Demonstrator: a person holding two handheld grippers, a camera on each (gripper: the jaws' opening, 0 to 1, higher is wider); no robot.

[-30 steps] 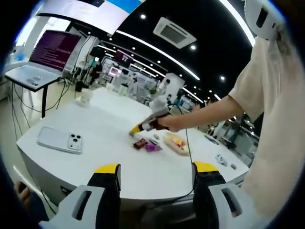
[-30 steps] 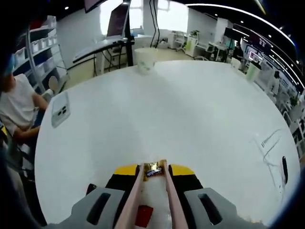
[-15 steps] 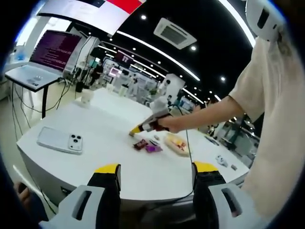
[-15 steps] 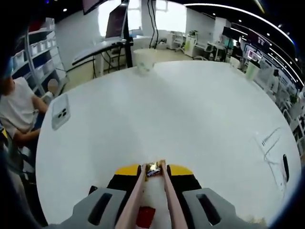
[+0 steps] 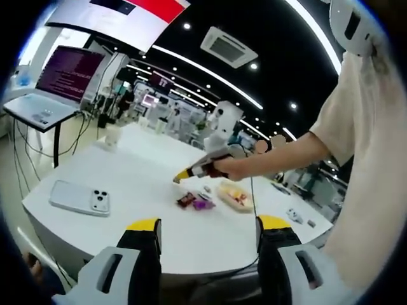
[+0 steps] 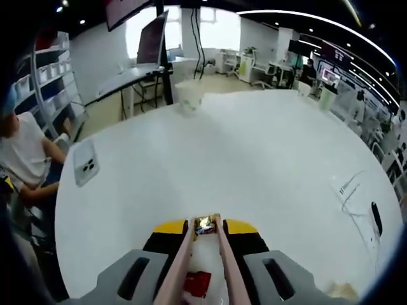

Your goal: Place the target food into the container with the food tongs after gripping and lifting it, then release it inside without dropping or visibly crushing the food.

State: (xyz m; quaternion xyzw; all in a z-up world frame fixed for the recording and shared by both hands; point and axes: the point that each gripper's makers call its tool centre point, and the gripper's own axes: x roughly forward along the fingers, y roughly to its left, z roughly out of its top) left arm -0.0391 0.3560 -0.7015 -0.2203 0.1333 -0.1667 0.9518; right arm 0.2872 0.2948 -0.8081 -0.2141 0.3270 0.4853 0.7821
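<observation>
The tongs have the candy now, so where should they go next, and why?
Probably carry it over to the container. The right gripper is squeezing the tongs, and the candy sits pinched at their tips, up off the table. The container lies beside the loose candies, so a short sideways move seems enough.

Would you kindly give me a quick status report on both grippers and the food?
Left gripper open, idle off the table edge. Right gripper shut on pink tongs, wrapped candy pinched at the tips, lifted. Container beside loose candies, nothing between.
</observation>
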